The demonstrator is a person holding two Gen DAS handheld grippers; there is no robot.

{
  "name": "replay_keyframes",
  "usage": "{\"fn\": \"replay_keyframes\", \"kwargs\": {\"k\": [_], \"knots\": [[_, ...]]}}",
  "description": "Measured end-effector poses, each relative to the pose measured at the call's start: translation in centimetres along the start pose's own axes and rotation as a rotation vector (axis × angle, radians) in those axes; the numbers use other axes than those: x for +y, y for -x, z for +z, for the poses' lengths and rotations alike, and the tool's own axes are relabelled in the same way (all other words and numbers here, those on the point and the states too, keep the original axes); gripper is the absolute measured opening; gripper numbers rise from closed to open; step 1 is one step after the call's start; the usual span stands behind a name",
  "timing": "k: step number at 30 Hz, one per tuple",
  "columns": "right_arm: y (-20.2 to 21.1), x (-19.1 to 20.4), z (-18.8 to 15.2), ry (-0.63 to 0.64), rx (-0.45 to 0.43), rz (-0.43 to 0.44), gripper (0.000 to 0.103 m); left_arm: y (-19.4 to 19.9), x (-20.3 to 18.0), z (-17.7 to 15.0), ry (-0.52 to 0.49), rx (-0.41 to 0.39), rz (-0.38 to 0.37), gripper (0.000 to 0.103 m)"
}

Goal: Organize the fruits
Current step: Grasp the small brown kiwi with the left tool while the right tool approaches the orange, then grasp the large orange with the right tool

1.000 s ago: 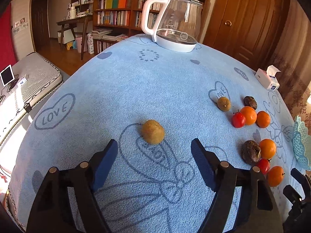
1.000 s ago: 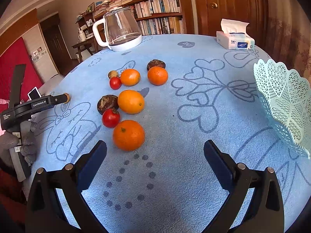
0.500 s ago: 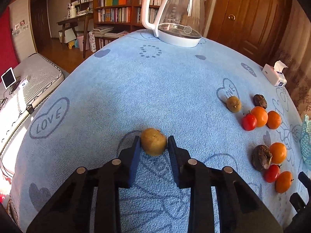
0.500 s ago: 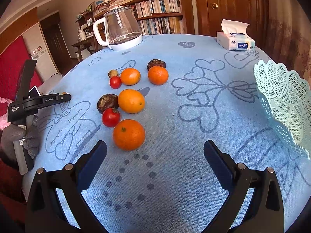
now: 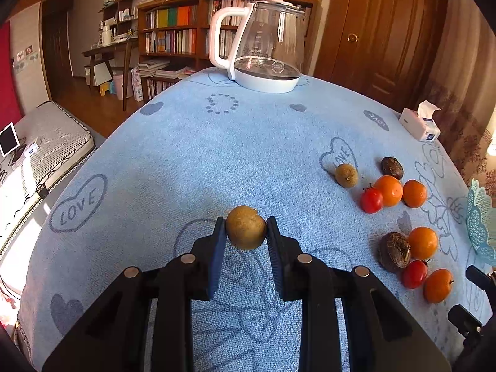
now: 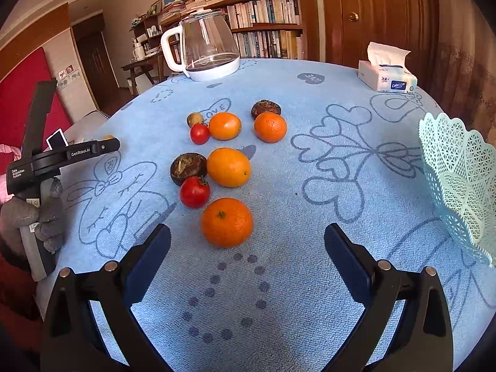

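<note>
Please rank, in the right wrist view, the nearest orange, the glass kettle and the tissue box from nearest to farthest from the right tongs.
From the right tongs:
1. Nearest orange, just ahead of the open tongs, slightly left.
2. Tissue box, at the far right edge of the table.
3. Glass kettle, at the far edge, left of centre; its lead over the tissue box is small.

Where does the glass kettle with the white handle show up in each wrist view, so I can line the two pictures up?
Left wrist view: glass kettle at top centre, on the far edge of the table, handle to picture left.
Right wrist view: glass kettle at upper left of centre, handle also to picture left.
Shared landmark: the tissue box, right of it in both.
</note>
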State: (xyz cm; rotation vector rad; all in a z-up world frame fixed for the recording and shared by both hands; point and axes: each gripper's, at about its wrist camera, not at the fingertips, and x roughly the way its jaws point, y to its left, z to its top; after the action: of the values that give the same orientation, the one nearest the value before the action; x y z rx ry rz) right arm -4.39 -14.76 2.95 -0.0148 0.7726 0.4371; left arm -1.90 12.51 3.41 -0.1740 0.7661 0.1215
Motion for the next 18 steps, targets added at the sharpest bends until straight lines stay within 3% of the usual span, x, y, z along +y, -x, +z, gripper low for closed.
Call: {"fn": "replay_keyframes", "kwargs": {"k": [1,3,7,12,18], "knots": [[-0.3,0.3,0.1,0.014,0.01,-0.005,0.095,0.1,-0.1,0.0,-0.002,-0.001,-0.001,0.027],[-1.1,0.9,0.2,0.035,0.037,-0.006,0.075,0.2,-0.3,0.0,-0.006,-0.002,-0.005,0.027],[-2.1,1.1,0.7,0.027,0.066,0.006,0.069,0.3,-0.7,-0.2,-0.016,0.0,-0.01,0.027],[-2.9,1.0,1.1,0.011,0.084,0.009,0.052,0.3,-0.9,-0.4,-0.022,0.005,-0.013,0.027],[-3.3,1.1,1.0,0.011,0.094,0.006,0.043,0.0,-1.2,-0.4,-0.029,0.013,-0.009,0.027]]}}
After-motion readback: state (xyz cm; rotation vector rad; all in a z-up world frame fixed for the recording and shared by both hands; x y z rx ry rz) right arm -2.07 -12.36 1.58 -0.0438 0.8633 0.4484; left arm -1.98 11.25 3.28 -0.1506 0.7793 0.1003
